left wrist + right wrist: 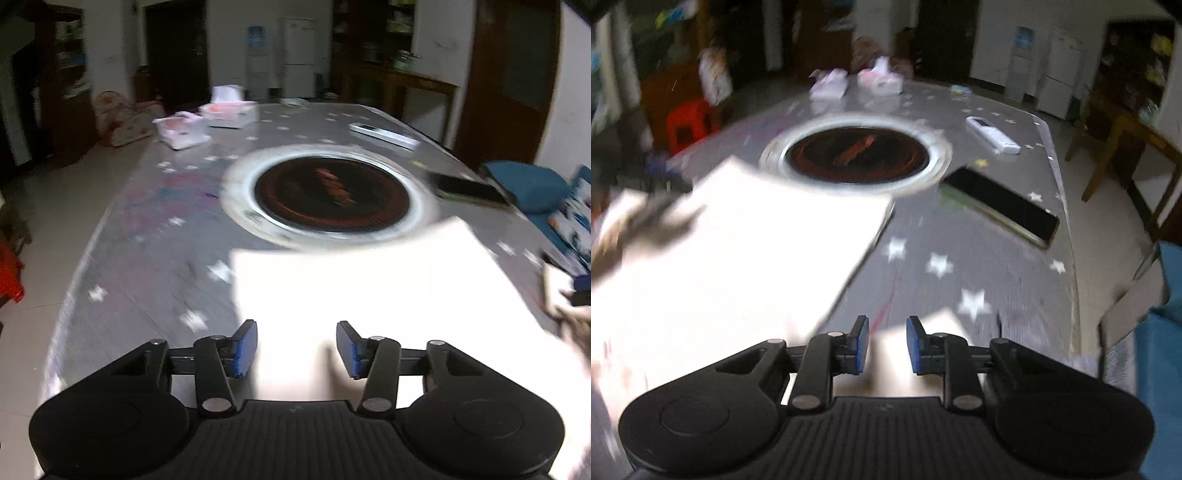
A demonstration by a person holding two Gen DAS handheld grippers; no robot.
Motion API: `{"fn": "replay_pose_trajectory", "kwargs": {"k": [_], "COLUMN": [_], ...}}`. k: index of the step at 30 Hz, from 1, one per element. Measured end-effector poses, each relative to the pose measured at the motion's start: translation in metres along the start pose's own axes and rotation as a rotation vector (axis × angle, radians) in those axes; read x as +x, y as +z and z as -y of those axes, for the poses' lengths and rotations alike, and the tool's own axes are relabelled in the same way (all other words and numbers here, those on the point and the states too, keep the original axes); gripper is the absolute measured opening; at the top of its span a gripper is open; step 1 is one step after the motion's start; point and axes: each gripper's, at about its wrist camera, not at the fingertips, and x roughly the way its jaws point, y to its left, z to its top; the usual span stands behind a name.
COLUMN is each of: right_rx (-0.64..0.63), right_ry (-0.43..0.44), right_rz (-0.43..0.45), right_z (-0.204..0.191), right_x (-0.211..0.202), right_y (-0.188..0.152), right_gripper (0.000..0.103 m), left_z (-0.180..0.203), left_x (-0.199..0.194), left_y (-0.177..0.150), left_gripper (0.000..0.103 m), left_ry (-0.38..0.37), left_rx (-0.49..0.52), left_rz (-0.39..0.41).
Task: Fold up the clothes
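White garment (369, 288) lies flat on star-print table (147, 236), near edge, just in front of inset round burner (328, 192) — reads as neat rectangle, overexposed, seams not visible. Left gripper (296, 349) jaws wide, empty, over cloth's near edge. Right gripper (885, 345) jaws narrower, empty, beside cloth's right edge. Judgement: mostly folded — final fold possibly left.

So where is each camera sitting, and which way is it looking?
Left wrist: sits on the left gripper, looking forward over the white cloth toward the round burner; its open fingers show.
Right wrist: sits on the right gripper, looking across the starry table; its open fingers show.
Shared: cloth, burner, black phone, white remote.
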Motion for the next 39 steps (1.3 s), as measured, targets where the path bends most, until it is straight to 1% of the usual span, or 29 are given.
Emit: {"fn": "replay_pose_trajectory", "kwargs": {"k": [3, 5, 6, 8, 9, 11, 12, 15, 16, 19, 20, 23, 24, 26, 28, 29, 30, 31, 33, 34, 35, 36, 39], "right_rx": [-0.076, -0.088, -0.093, -0.104, -0.109, -0.113, -0.112, -0.052, -0.028, 0.086, 0.123, 0.231, 0.246, 0.231, 0.141, 0.103, 0.066, 0.039, -0.005, -0.017, -0.030, -0.044, -0.031], "right_ry": [-0.054, -0.077, -0.088, -0.111, -0.123, -0.155, -0.166, -0.182, -0.177, -0.124, -0.094, 0.035, 0.074, 0.099, 0.038, 0.003, -0.032, -0.048, -0.065, -0.072, -0.090, -0.108, -0.118], "right_rz": [-0.024, -0.019, -0.017, -0.012, -0.009, 0.014, 0.025, 0.100, 0.119, 0.204, 0.231, 0.316, 0.341, 0.365, 0.327, 0.296, 0.264, 0.220, 0.140, 0.119, 0.095, 0.071, 0.047], "right_z": [-0.017, -0.020, -0.022, -0.025, -0.027, -0.029, -0.030, -0.024, -0.022, -0.011, -0.009, -0.008, -0.011, -0.019, -0.029, -0.032, -0.035, -0.038, -0.041, -0.041, -0.042, -0.043, -0.040], "right_x": [-0.002, 0.000, 0.001, 0.002, 0.003, -0.001, -0.004, -0.020, -0.025, -0.049, -0.058, -0.082, -0.089, -0.097, -0.094, -0.088, -0.081, -0.069, -0.047, -0.039, -0.027, -0.016, 0.001], "right_y": [-0.023, -0.029, -0.032, -0.037, -0.040, -0.041, -0.041, -0.039, -0.039, -0.035, -0.034, -0.030, -0.028, -0.024, -0.021, -0.021, -0.021, -0.023, -0.026, -0.027, -0.029, -0.031, -0.034], "right_gripper": [0.022, 0.021, 0.020, 0.019, 0.015, 0.008, 0.006, 0.003, 0.003, 0.002, 0.002, 0.001, 0.001, 0.001, 0.005, 0.011, 0.012, 0.013, 0.022, 0.024, 0.024, 0.024, 0.024], "left_z": [0.021, 0.032, 0.035, 0.040, 0.041, 0.044, 0.044, 0.044, 0.043, 0.036, 0.033, 0.022, 0.020, 0.014, 0.012, 0.011, 0.010, 0.009, 0.008, 0.008, 0.007, 0.007, 0.006], "left_x": [-0.021, -0.033, -0.039, -0.049, -0.053, -0.059, -0.062, -0.068, -0.071, -0.081, -0.084, -0.094, -0.096, -0.102, -0.104, -0.106, -0.107, -0.108, -0.108, -0.109, -0.109, -0.109, -0.112], "left_y": [-0.022, -0.035, -0.041, -0.052, -0.056, -0.064, -0.067, -0.075, -0.077, -0.082, -0.084, -0.087, -0.089, -0.092, -0.094, -0.096, -0.097, -0.098, -0.101, -0.101, -0.102, -0.102, -0.104], "left_gripper": [0.056, 0.058, 0.060, 0.061, 0.062, 0.062, 0.063, 0.063, 0.064, 0.065, 0.065, 0.066, 0.067, 0.067, 0.067, 0.068, 0.068, 0.070, 0.073, 0.075, 0.076, 0.079, 0.087], "left_ry": [-0.034, -0.051, -0.062, -0.079, -0.084, -0.086, -0.075, -0.048, -0.045, -0.021, -0.010, 0.007, 0.012, 0.023, 0.027, 0.030, 0.032, 0.033, 0.034, 0.035, 0.037, 0.039, 0.047], "left_rx": [0.029, 0.038, 0.038, 0.033, 0.028, 0.020, 0.021, 0.020, 0.015, -0.002, -0.008, -0.046, -0.056, -0.075, -0.079, -0.081, -0.083, -0.088, -0.099, -0.101, -0.103, -0.105, -0.103], "left_rz": [-0.001, 0.004, 0.004, 0.003, 0.003, 0.002, 0.004, 0.012, 0.015, 0.031, 0.037, 0.054, 0.056, 0.059, 0.062, 0.063, 0.065, 0.065, 0.066, 0.068, 0.070, 0.072, 0.090]}}
